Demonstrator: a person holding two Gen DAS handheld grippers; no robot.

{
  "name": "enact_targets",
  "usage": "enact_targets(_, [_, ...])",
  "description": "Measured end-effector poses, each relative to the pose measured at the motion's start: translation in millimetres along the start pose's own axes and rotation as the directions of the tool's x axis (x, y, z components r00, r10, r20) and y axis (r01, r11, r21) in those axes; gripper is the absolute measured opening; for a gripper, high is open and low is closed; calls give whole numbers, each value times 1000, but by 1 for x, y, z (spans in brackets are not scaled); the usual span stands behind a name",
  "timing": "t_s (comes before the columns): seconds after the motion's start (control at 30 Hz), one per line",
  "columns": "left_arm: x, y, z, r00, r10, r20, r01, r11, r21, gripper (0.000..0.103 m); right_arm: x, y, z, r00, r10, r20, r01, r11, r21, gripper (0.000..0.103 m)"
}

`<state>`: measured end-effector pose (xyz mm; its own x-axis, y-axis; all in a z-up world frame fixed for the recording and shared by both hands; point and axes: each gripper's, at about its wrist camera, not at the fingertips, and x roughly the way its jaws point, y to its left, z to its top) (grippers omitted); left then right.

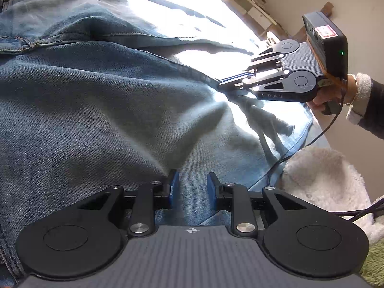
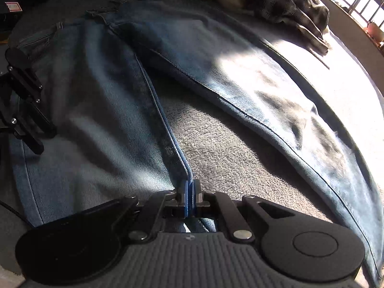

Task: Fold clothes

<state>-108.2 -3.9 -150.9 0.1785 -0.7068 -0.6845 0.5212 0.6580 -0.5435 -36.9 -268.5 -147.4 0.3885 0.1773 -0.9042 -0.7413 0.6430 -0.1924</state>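
Jeans are lying spread out flat on a grey fuzzy blanket, with both legs stretched apart, so they are ready to be folded. In the left wrist view, the left tongs are sitting low over one jean leg with their blue tips a little way apart, and I see no cloth squeezed between them, so they look like they are waiting their turn. Across from them, the right tongs are pointing down at the inner edge of that same leg, held by a hand in a fluffy-cuffed sleeve. In the right wrist view, the right tongs are pressed together and pinching the seam along the inner edge of the leg. Grabbing the edge is probably the way to lift this leg over onto the other leg. Other clothes are waiting in a pile far off.
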Motion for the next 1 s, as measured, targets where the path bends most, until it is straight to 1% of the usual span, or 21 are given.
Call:
enact_targets(0.1, [0,-2,-1,1000,8,1,-8,1000,8,25,-1,-11,-7,999,-19,48,12,989,145,8])
enact_targets(0.13, [0,-2,-1,1000,10,2,-10,1000,9,25,-5,-22,-12,996,-48,75,28,969,244,17])
enact_targets(0.17, [0,-2,-2,1000,11,3,-11,1000,10,25,-9,-34,-17,991,-105,84,72,942,327,17])
enact_targets(0.2, [-1,-2,-3,1000,12,4,-12,1000,10,25,-13,-54,-25,981,-183,71,135,891,433,18])
enact_targets(0.23, [-1,-2,-2,1000,14,3,-14,1000,12,25,-20,-84,-41,971,-233,59,155,791,591,18])
enact_targets(0.3, [-1,-3,-2,1000,20,0,-20,1000,20,25,-38,-132,-78,968,-235,86,63,561,825,19])
enact_targets(0.37, [-1,-4,-2,1000,26,-2,-25,999,23,25,-59,-149,-108,968,-215,129,-21,443,896,19])
enact_targets(0.4, [-1,-4,-2,1000,27,-2,-27,999,22,25,-68,-151,-118,971,-197,138,-44,421,906,19])
enact_targets(0.47, [-1,-4,-2,1000,31,-1,-31,999,17,25,-75,-144,-126,982,-117,148,-82,440,894,19])
enact_targets(0.53, [-1,-5,-1,999,33,0,-33,999,8,25,-69,-126,-124,992,-16,122,-98,500,861,19])
enact_targets(0.6, [0,-5,0,999,35,-1,-35,999,1,25,-52,-107,-120,998,42,43,-59,570,819,19])
enact_targets(0.63, [0,-5,0,999,36,-1,-36,999,-2,25,-41,-101,-119,1000,25,-14,-3,589,808,19])
enact_targets(0.67, [0,-5,0,999,36,-1,-36,999,-5,25,-32,-100,-120,999,2,-45,35,585,811,18])
enact_targets(0.7, [0,-4,0,999,37,-2,-37,999,-8,25,-30,-105,-123,999,-45,-28,49,555,831,16])
enact_targets(0.77, [0,-5,0,999,41,-3,-41,999,-7,25,-28,-118,-132,987,-158,22,57,479,876,17])
enact_targets(0.8, [0,-5,0,999,43,-3,-43,999,-9,25,-29,-126,-136,972,-235,-14,119,438,891,19])
enact_targets(0.83, [1,-5,1,999,45,-3,-45,999,-14,25,-31,-137,-144,954,-294,-67,178,371,911,19])
enact_targets(0.87, [1,-5,1,999,46,-4,-46,999,-17,25,-34,-149,-159,945,-312,-93,184,278,943,20])
enact_targets(0.93, [1,-5,2,999,48,-5,-48,999,-21,25,-48,-165,-194,951,-301,-67,102,104,989,20])
enact_targets(0.97, [1,-5,2,999,49,-5,-49,998,-24,25,-60,-168,-214,951,-307,-49,62,34,998,20])
enact_targets(1.0, [1,-5,2,999,51,-5,-51,998,-26,25,-75,-167,-229,941,-334,-48,52,2,999,21])
